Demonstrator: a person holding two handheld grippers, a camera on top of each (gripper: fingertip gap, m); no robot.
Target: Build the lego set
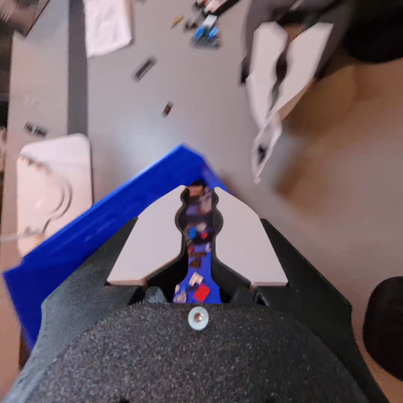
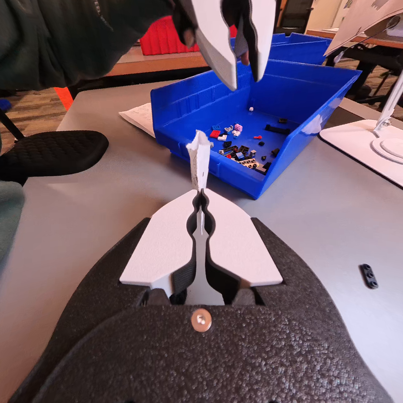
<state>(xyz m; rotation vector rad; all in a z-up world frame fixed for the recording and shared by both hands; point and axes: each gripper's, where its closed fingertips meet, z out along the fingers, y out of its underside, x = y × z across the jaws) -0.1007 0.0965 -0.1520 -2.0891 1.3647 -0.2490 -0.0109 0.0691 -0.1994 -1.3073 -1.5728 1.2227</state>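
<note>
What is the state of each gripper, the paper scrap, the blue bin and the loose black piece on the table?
Right gripper: shut on the paper scrap.
Left gripper: open, empty, above the blue bin.
Paper scrap: crumpled, pinched upright.
Blue bin: open-topped, holding small bricks.
Black piece: flat on the table, alone.

No writing is showing clearly enough to be read. The paper scrap (image 2: 199, 160) is carrying small dark print, too fine to make out. The white sheet (image 2: 139, 117) lying on the desk (image 2: 109, 196) beside the blue bin (image 2: 272, 183) is bearing faint marks, and the dark sleeve (image 2: 65, 32) is showing pale, blurred lettering.
</note>
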